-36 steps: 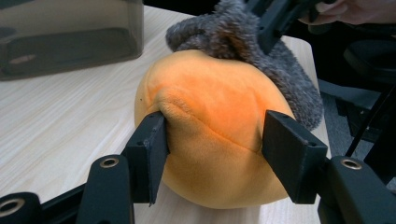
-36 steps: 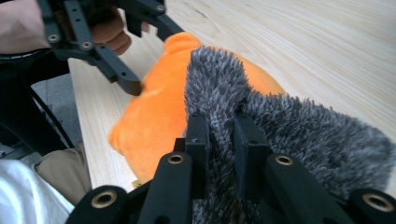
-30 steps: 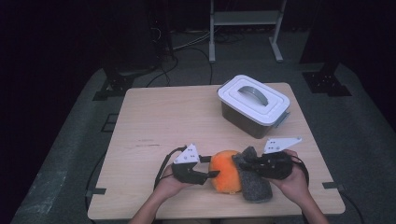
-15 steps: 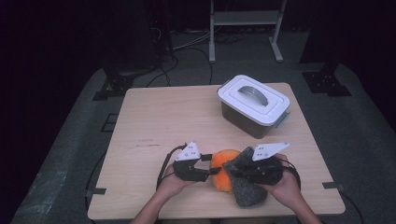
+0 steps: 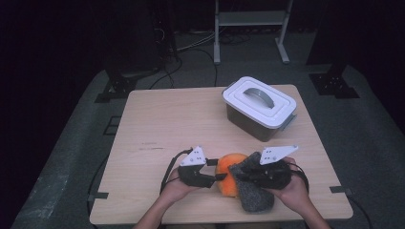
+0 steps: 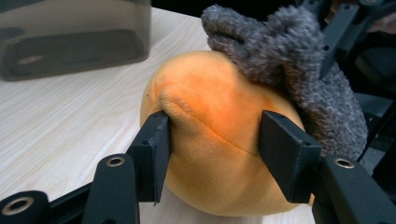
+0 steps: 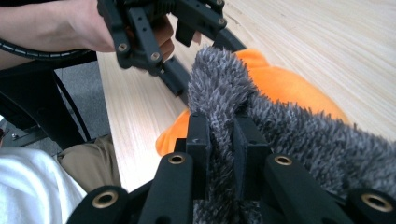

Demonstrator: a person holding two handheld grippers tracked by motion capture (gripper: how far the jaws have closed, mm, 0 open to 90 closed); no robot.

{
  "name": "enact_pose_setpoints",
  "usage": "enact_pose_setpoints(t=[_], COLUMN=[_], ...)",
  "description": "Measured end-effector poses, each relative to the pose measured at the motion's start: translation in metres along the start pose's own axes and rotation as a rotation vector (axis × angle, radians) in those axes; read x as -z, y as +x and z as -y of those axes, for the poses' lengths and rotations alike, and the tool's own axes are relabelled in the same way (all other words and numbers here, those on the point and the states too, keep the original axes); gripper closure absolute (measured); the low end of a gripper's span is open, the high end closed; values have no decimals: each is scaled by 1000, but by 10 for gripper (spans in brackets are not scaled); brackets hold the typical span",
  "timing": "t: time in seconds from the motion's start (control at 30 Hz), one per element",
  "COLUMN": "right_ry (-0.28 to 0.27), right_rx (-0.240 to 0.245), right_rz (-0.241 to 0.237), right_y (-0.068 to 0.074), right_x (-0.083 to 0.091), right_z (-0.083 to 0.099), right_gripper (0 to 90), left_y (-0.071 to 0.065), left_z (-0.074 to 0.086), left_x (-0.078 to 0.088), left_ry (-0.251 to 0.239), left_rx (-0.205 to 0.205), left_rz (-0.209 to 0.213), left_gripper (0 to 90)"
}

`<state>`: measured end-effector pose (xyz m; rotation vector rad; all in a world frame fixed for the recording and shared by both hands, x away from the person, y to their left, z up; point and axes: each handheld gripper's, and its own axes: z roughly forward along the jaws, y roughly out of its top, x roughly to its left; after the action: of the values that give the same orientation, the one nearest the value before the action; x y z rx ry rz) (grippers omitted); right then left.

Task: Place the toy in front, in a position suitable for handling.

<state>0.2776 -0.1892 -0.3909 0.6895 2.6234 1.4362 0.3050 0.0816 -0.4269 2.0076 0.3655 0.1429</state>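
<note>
An orange plush ball (image 5: 227,167) lies near the table's front edge. My left gripper (image 5: 217,177) comes at it from the left and is shut on it; in the left gripper view both pads (image 6: 156,154) dent the soft orange plush (image 6: 215,116). A grey fuzzy cloth (image 5: 254,194) hangs over the ball's right side. My right gripper (image 5: 240,174) is shut on it, and in the right gripper view a fold of the grey cloth (image 7: 219,93) is pinched between its jaws (image 7: 222,135), with the orange ball (image 7: 289,86) just behind.
A dark container with a white handled lid (image 5: 260,107) stands at the back right of the wooden table (image 5: 162,129); its side (image 6: 74,37) is in the left gripper view. The person's lap and the table's front edge (image 7: 109,126) are close below the grippers.
My right gripper has shifted slightly left with the grey cloth, bringing it closer over the orange ball. The left gripper has kept its hold and place.
</note>
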Motion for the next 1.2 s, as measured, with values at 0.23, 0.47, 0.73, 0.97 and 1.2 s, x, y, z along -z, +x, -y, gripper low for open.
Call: enact_pose_setpoints(t=[0.23,0.47,0.73,0.97,1.2], right_ry=[-53,-5,-22,-18,-39], right_rx=[-28,-57,-13,-26,-47], right_rz=[41,-13,-26,-17,3], right_y=[-11,-12,1,-6,-13], right_x=[16,4,0,6,16], right_z=[-1,7,-4,-1,2], right_gripper=[777,777,777,778,777], left_y=[-9,-6,-16,-16,-19], left_z=[-3,-5,-6,-6,-8], left_x=[-2,-1,-4,-2,-3], left_ry=[1,-7,-5,1,-6], left_rx=[-79,-47,-113,-129,-150], left_rz=[41,36,63,61,83], left_gripper=[427,414,453,453,455])
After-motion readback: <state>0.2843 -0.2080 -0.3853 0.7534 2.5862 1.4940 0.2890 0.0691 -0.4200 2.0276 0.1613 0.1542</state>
